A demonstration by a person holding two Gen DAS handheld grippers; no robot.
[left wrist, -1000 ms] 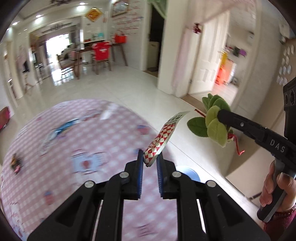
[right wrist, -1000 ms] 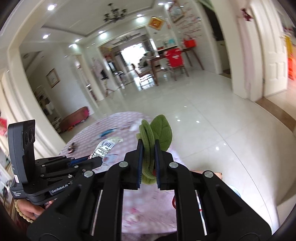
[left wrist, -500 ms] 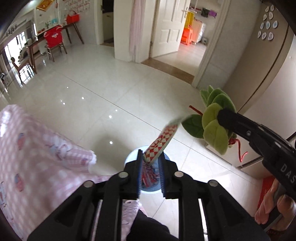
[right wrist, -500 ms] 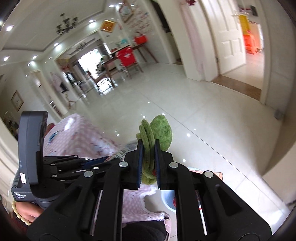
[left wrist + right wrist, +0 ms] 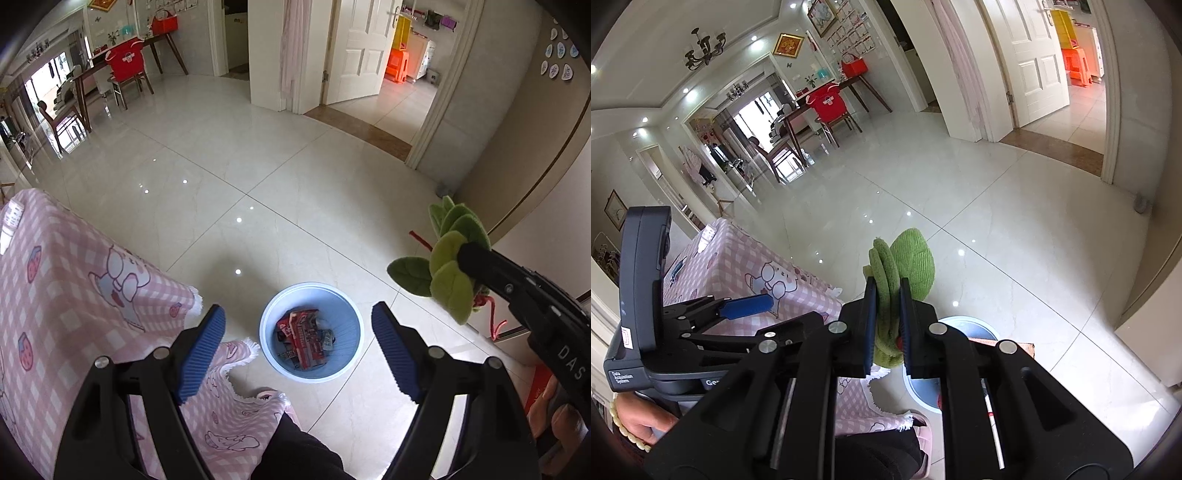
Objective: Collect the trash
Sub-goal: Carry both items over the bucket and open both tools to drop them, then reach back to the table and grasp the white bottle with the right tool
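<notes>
Lying in the blue bin (image 5: 347, 321) now, the red-and-white wrapper (image 5: 301, 338) sits among a few other scraps at the bottom, crumpled flat against the inner wall. It's a shiny printed packet, red with pale lettering, light enough that it would simply fall once let go. The bin stands on the pale tiled floor (image 5: 258, 166), just off the corner of the desk (image 5: 55, 277) with its pink checked cloth, and that spot makes sense: trash picked off the desk can be carried a short way and let fall straight in.

Directly above it hangs the left hand-held gripper (image 5: 298, 334), tipped steeply down, its blue ribbed pads (image 5: 201, 347) standing far apart. The jaws have just been opening, and nothing is between them, so it is released with the bin framed in the gap. Good aim, I'd say.

Off to the side, the right hand-held gripper (image 5: 887, 325) is clenched on a green plush leafy thing (image 5: 908, 258), the soft leaves squashed flat between the pads and fanning out ahead of them. A red cord (image 5: 493, 317) trails under it. Held that firmly, it looks parked, waiting its turn; the bin's rim peeks out just below the right fingers. My guess is that this one goes over the bin next, though whether the plush counts as trash I can't tell.
</notes>
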